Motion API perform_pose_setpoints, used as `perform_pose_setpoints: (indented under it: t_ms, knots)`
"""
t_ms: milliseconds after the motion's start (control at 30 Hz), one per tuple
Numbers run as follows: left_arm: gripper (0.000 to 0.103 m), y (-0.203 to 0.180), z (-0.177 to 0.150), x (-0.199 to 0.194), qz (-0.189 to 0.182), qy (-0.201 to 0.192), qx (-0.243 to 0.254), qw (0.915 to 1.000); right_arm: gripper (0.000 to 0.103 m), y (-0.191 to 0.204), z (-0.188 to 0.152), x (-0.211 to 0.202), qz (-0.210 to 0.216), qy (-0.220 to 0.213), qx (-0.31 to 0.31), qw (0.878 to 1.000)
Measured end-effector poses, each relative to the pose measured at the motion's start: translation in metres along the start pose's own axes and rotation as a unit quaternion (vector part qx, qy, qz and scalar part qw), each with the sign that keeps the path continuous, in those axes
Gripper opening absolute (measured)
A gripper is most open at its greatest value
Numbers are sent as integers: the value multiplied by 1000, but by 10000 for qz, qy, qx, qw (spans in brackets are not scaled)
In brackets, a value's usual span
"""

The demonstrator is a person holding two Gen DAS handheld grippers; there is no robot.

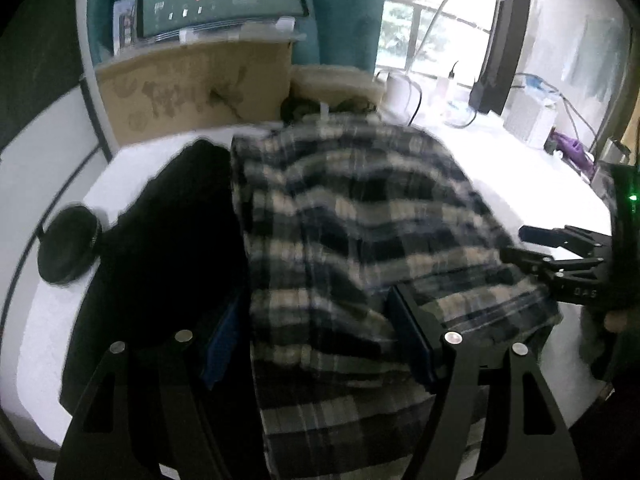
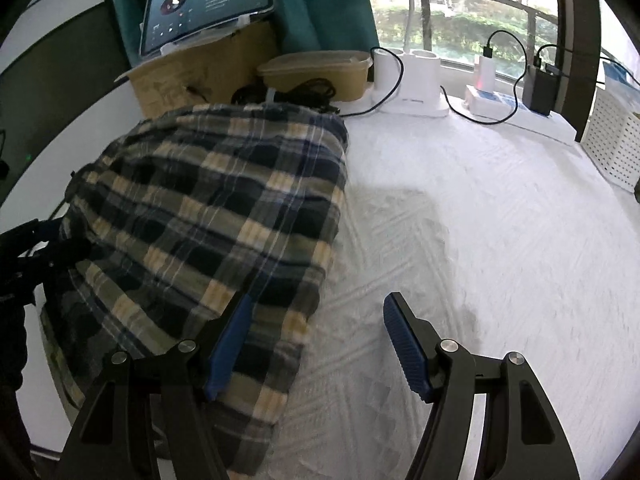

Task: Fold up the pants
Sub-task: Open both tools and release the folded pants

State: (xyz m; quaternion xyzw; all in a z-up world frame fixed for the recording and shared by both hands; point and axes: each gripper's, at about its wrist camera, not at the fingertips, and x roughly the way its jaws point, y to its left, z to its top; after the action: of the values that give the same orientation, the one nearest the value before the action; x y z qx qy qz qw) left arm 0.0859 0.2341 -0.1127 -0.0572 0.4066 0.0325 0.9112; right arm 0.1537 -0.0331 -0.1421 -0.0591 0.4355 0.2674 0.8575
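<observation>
Plaid pants [image 2: 208,216] crowd a cardboard box [image 2: 200,76] and black cables [image 2: 296,90] — both grippers' fingers apart.

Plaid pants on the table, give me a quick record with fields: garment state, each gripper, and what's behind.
garment: plaid pants, folded over, lying on the white textured table cover
left gripper: open, straddling the near edge of the pants
right gripper: open, its left finger over the pants' right edge
behind: cardboard box with a tablet on top
</observation>
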Motion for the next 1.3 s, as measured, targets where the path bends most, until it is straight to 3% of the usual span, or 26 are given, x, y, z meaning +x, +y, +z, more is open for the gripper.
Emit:
perform_pose_setpoints:
  t_ms: [300,733,1000,1300]
  knots:
    - [72,4,-17,-1,109,100,-172,9997,71,-3,-13,-10,-111,32,-43,9999]
    - [72,-12,-22,-26,316,-186,-110,9993,71,-17,-36,-34,-189,10,101,9998]
    - [72,-38,-34,-36,98,-222,-198,9995,71,-31,-49,-61,-253,-164,258,9992]
    - [72,-91,-30,-48,-221,-393,257,9987,71,-49,-64,-95,-407,-418,448,9973]
